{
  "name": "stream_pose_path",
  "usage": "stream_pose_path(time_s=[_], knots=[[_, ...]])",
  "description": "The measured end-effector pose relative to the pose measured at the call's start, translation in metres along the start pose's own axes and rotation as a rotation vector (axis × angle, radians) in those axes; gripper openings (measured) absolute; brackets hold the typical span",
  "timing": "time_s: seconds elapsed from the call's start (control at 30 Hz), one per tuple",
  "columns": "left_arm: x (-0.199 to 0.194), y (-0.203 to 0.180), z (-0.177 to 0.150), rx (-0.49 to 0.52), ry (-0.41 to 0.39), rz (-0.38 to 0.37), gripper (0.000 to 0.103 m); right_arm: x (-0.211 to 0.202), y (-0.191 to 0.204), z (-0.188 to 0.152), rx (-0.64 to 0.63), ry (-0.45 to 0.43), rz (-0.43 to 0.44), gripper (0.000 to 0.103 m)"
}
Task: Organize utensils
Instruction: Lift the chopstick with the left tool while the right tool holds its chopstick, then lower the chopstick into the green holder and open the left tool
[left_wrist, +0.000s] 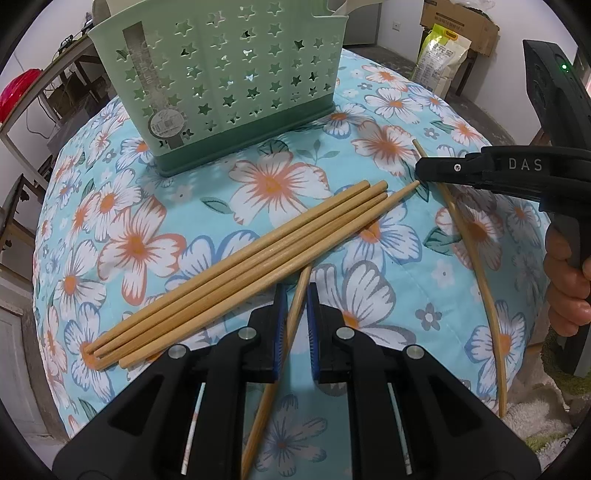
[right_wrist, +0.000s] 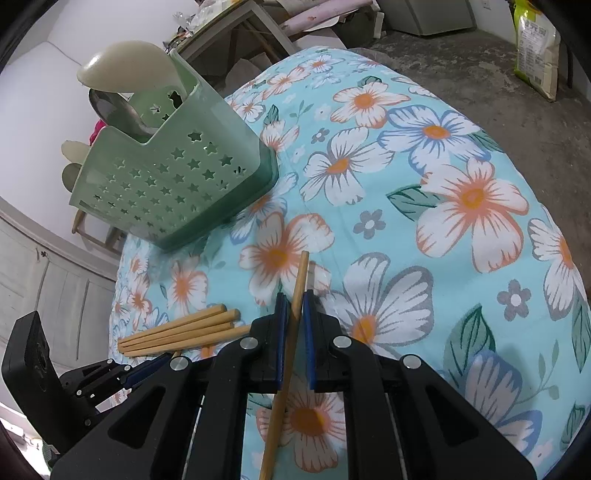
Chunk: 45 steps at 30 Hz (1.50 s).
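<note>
Several wooden chopsticks (left_wrist: 236, 266) lie bundled on the floral cloth (left_wrist: 373, 295), in front of a green star-punched caddy (left_wrist: 221, 92). My left gripper (left_wrist: 295, 291) is shut on one chopstick (left_wrist: 266, 406) whose far end tucks under the bundle. In the right wrist view my right gripper (right_wrist: 293, 299) is shut on another chopstick (right_wrist: 301, 273), which points toward the caddy (right_wrist: 173, 192). That gripper (left_wrist: 419, 173) and its curved-looking chopstick (left_wrist: 476, 266) also show at the right of the left wrist view. A white ladle (right_wrist: 125, 66) and a metal spoon (right_wrist: 110, 107) stand in the caddy.
A person's hand (left_wrist: 565, 288) grips the right tool's handle. The left gripper (right_wrist: 162, 362) sits low beside the bundle (right_wrist: 177, 332). A rice bag (left_wrist: 439, 59) and a cardboard box (left_wrist: 458, 18) stand on the floor beyond the table. The cloth (right_wrist: 406, 184) drops off all round.
</note>
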<state>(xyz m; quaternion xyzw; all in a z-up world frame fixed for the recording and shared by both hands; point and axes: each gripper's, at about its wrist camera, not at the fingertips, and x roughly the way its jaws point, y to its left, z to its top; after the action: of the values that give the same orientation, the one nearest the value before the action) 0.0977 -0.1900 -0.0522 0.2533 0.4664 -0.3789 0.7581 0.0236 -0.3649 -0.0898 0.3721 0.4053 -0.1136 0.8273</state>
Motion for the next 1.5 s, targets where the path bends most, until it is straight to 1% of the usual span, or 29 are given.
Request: stream_pose_path(time_s=[0.43,0.6,0.77,0.97,1.1,1.33,1.5], knots=[[0.002,-0.002,0.006,0.009,-0.011,0.003,0.008,0.0,0.0,0.0,0.002,-0.001,0.001,0.009],[-0.007,0.002,0.007,-0.009,-0.031,-0.017,0.005,0.0,0.0,0.001,0.004,-0.002,0.001,0.009],[-0.03,0.017,0.011,-0.067,-0.096,-0.048,0.004,-0.001,-0.002,0.001,0.01,-0.005,0.002,0.009],[-0.076,0.047,0.022,-0.176,-0.23,-0.143,0.004,-0.001,-0.004,0.001,0.017,-0.007,0.008,0.009],[-0.1,0.06,0.027,-0.229,-0.294,-0.203,0.004,-0.002,-0.004,0.001,0.018,-0.008,0.009,0.009],[-0.12,0.077,0.032,-0.297,-0.335,-0.257,0.004,-0.003,-0.006,0.001,0.022,-0.009,0.012,0.009],[-0.144,0.082,0.039,-0.292,-0.404,-0.272,0.004,-0.003,-0.006,0.001,0.023,-0.01,0.013,0.009]])
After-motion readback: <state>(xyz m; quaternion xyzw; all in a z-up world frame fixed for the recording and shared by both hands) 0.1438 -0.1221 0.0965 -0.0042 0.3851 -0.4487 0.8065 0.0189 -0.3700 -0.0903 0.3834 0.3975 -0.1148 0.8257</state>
